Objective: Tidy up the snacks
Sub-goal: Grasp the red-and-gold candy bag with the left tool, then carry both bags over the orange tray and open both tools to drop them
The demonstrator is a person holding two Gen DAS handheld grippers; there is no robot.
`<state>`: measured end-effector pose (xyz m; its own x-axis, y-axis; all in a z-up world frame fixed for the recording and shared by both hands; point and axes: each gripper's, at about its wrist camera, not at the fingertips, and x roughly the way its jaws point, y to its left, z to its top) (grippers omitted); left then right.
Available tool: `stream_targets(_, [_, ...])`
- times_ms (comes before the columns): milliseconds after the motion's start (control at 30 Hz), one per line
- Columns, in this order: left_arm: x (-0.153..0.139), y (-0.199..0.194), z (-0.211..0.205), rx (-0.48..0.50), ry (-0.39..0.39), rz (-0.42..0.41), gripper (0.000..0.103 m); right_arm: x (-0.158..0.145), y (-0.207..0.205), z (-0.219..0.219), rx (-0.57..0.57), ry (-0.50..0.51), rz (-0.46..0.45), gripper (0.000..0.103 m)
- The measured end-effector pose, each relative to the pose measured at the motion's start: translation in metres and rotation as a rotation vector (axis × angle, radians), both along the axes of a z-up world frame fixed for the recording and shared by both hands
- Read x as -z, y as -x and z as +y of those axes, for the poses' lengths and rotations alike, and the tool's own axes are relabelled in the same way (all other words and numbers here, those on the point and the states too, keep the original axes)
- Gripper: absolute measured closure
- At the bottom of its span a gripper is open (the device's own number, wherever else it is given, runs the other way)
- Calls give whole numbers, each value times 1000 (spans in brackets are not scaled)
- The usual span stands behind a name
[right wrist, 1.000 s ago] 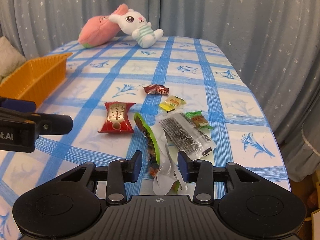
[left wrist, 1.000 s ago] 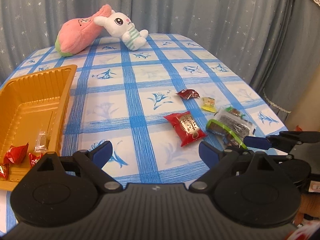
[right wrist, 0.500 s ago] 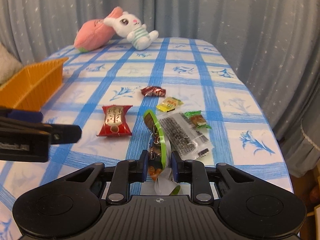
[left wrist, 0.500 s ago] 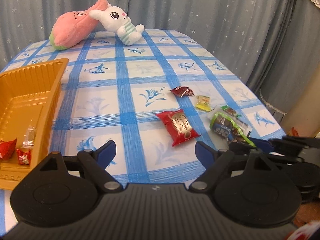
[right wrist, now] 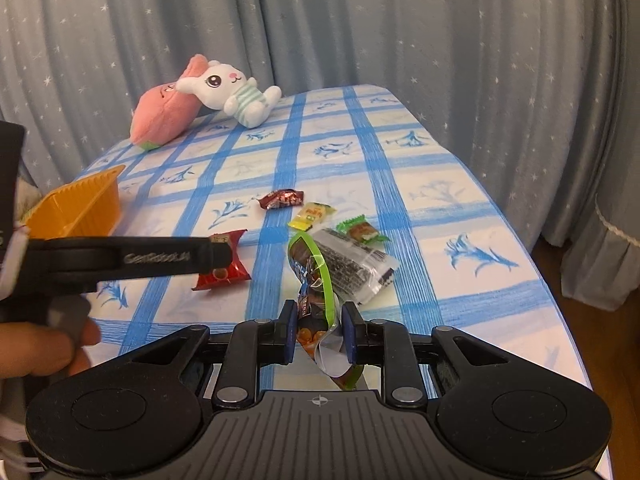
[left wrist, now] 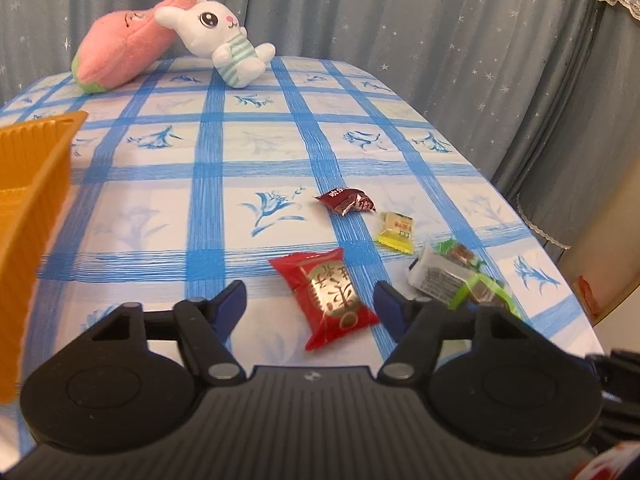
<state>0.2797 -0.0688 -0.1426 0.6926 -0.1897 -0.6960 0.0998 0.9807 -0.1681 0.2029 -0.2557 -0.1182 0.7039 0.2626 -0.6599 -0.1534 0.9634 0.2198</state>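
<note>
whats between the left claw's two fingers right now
In the left wrist view, the red gold-printed snack packet lies on the tablecloth between the left claw's fingers, nearer the right one; the jaws are closing, pads not yet touching.

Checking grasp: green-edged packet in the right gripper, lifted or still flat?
Lifted: green-edged packet stands upright, pinched by the right gripper, above the tablecloth.

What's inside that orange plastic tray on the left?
Nothing can be told now. In both views only the ribbed outer wall and rim of the orange plastic tray show; its floor is hidden behind that wall, and the black left tool crosses in front.
</note>
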Motion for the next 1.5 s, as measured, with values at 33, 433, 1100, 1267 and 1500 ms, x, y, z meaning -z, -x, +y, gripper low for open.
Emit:
stream_targets(33, [2, -3, -1, 0, 2, 3, 45, 1, -1, -1, 2, -6, 4, 80])
stream_targets(433, [2, 7, -2, 47, -81, 20, 78, 6, -3, 0, 1, -22, 21, 80])
stream_targets(1100, [-41, 112, 40, 14, -93, 24, 78, -12, 30, 24, -30, -56, 39, 80])
stream_targets(1267, [-57, 128, 48, 1, -91, 8, 78, -25, 46, 31, -28, -65, 25, 80])
stream_targets(1500, [-83, 143, 63, -22, -84, -29, 78, -49, 61, 40, -31, -79, -5, 80])
